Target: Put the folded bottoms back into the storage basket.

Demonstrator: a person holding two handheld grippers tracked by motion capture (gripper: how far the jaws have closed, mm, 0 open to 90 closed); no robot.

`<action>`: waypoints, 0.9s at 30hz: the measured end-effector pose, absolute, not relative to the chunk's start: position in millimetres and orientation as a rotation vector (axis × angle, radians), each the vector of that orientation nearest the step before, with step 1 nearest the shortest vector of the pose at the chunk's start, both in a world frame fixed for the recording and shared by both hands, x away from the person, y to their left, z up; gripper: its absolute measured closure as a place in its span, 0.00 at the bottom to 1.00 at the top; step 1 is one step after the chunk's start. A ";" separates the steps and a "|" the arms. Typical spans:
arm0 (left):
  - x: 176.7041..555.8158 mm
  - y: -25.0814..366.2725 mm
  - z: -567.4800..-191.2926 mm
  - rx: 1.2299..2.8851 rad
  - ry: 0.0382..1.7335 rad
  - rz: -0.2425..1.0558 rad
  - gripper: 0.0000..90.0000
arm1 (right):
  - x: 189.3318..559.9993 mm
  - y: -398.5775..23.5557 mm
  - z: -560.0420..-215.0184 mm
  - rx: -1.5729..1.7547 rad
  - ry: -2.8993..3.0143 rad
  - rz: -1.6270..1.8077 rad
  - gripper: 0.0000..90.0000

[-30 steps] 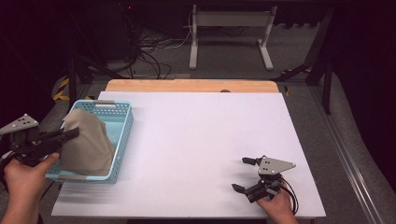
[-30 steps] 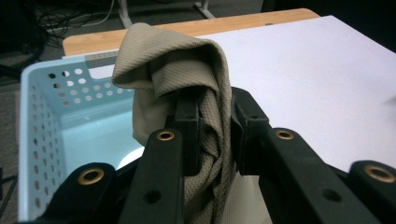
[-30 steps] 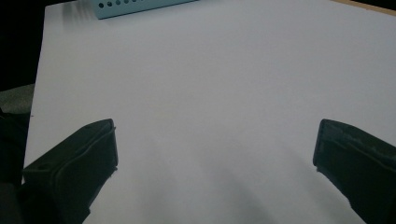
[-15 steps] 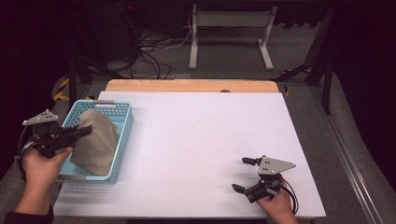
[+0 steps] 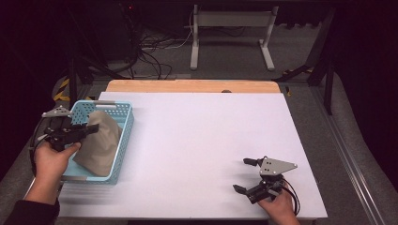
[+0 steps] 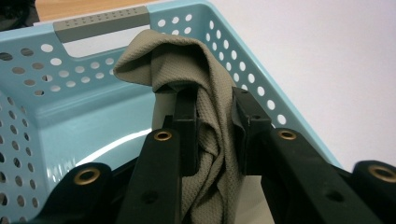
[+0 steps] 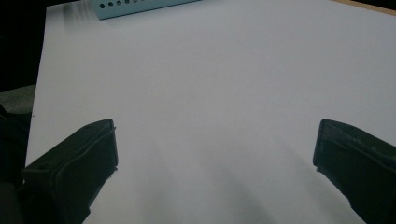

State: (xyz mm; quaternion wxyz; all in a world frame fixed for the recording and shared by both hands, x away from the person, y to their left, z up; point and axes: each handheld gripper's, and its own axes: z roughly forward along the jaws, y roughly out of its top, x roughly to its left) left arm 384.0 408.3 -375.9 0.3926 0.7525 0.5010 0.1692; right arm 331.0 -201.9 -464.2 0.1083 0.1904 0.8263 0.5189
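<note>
Hands at the near edge of a white desk (image 5: 197, 140): the right gripper (image 5: 246, 176) rests low on the bare surface, jaws spread wide and empty. Farther left, the left gripper (image 6: 215, 121) pinches a bunched tan cloth (image 6: 187, 60), which hangs inside a light-blue perforated basket (image 5: 123, 140).
</note>
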 end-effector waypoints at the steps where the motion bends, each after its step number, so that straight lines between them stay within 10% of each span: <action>1: 385.5 407.9 -376.7 1.907 1.278 0.423 0.82 | 331.0 -201.9 -464.2 0.559 2.431 1.526 0.00; 27: 418.4 422.3 -404.1 2.004 1.482 0.455 0.78 | 331.2 -201.3 -464.5 0.552 2.435 1.528 0.00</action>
